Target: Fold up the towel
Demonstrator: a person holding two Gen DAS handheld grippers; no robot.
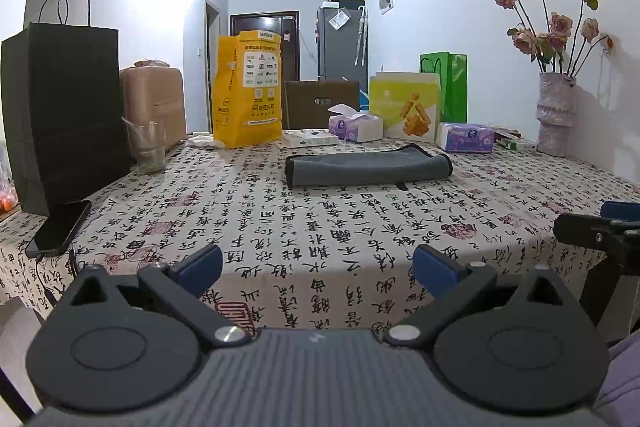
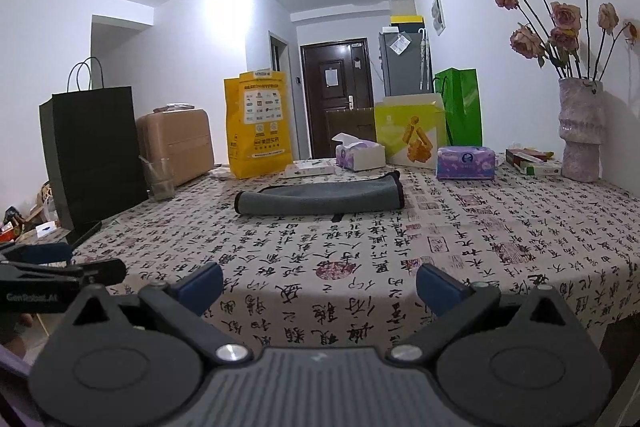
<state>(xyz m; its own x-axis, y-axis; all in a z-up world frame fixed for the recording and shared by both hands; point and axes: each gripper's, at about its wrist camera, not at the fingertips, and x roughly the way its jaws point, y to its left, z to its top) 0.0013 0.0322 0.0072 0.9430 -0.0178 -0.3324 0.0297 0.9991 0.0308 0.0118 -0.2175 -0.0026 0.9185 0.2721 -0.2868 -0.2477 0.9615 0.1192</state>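
A grey towel point(image 1: 366, 169) lies folded into a long flat strip across the middle of the table, on the calligraphy-print cloth point(image 1: 320, 227); it also shows in the right wrist view point(image 2: 320, 199). My left gripper point(image 1: 318, 267) is open and empty, held at the table's near edge, well short of the towel. My right gripper point(image 2: 320, 283) is open and empty, also back at the near edge. The right gripper shows at the right border of the left wrist view point(image 1: 600, 231), and the left gripper at the left border of the right wrist view point(image 2: 60, 267).
A black paper bag point(image 1: 64, 115), a glass point(image 1: 148, 147) and a phone point(image 1: 60, 227) stand at the left. A yellow bag point(image 1: 248, 91), tissue packs point(image 1: 466, 137), boxes and a green bag point(image 1: 450, 87) line the far edge. A vase of flowers point(image 1: 556, 115) stands far right.
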